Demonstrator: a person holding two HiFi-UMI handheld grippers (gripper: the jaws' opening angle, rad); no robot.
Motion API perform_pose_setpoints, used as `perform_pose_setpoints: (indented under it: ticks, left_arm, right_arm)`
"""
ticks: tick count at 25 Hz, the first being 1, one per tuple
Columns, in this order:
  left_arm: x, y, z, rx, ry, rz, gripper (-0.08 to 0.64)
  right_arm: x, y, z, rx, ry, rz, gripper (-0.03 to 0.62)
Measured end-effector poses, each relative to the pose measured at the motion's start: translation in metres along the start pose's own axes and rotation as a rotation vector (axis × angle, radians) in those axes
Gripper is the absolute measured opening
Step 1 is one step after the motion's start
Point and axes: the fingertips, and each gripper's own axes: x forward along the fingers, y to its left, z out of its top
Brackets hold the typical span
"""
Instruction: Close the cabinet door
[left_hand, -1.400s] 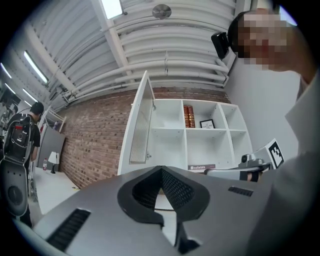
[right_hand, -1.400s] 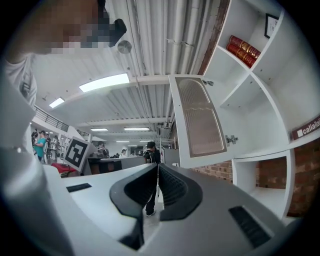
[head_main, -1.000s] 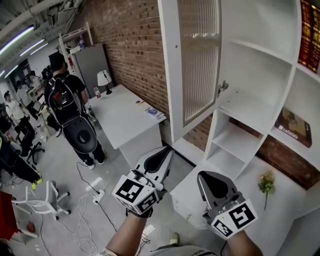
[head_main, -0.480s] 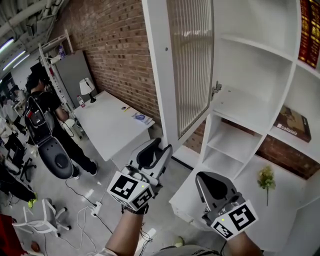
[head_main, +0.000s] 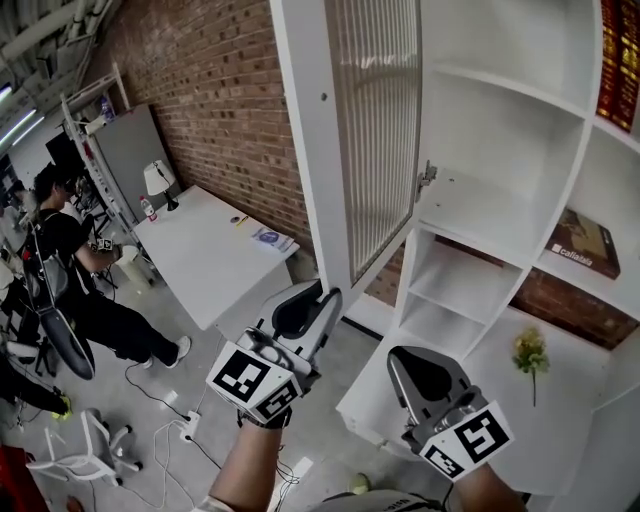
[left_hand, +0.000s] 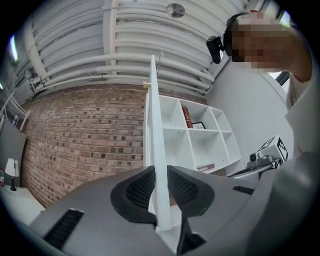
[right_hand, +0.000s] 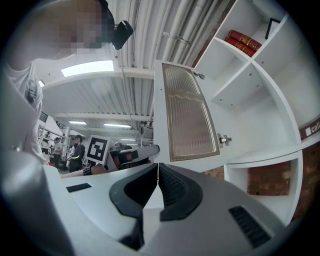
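Left claw (head_main: 322, 300) sits at the bottom outer corner of the cabinet door (head_main: 375, 130), and in the left gripper view the door's thin white edge (left_hand: 156, 125) runs straight up through the narrow gap of the claw (left_hand: 160, 175), with a ribbed pad pressed against each face, so it is pinching the door. Right claw (head_main: 400, 360) hangs lower and to the right, well apart from the door; in the right gripper view its jaws (right_hand: 157, 170) are pressed together with nothing between them. The door, a white frame around a ribbed glass panel (right_hand: 187, 110), stands wide open, swung out from the white cabinet (head_main: 500, 210) on a metal hinge (head_main: 427, 178) at its inner edge. Most of the cabinet's open compartments are bare, but a book (head_main: 583, 245) lies on one shelf at the right and red volumes (head_main: 620, 60) stand in the top corner. A small flower sprig (head_main: 530, 355) rests on the lower white surface. Behind the door is a brick wall (head_main: 220, 100), and beside it a white tabletop (head_main: 210, 255) carries a lamp (head_main: 157, 180). A person in black (head_main: 70, 280) is at the far left.
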Motion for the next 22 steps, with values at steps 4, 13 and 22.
perform_pose_setpoints:
  ticks: [4, 13, 22]
  left_arm:
    - [-0.001, -0.003, 0.001, -0.004, 0.005, 0.000, 0.087]
    - [0.003, -0.025, 0.001, -0.011, 0.012, -0.028, 0.087]
    - [0.016, -0.062, 0.005, 0.021, -0.010, -0.069, 0.114]
  right_arm:
    - [-0.001, -0.001, 0.000, 0.001, 0.000, -0.012, 0.018]
    - [-0.014, -0.005, 0.001, 0.013, -0.013, -0.054, 0.018]
    - [-0.041, -0.023, 0.005, 0.018, -0.033, -0.137, 0.018]
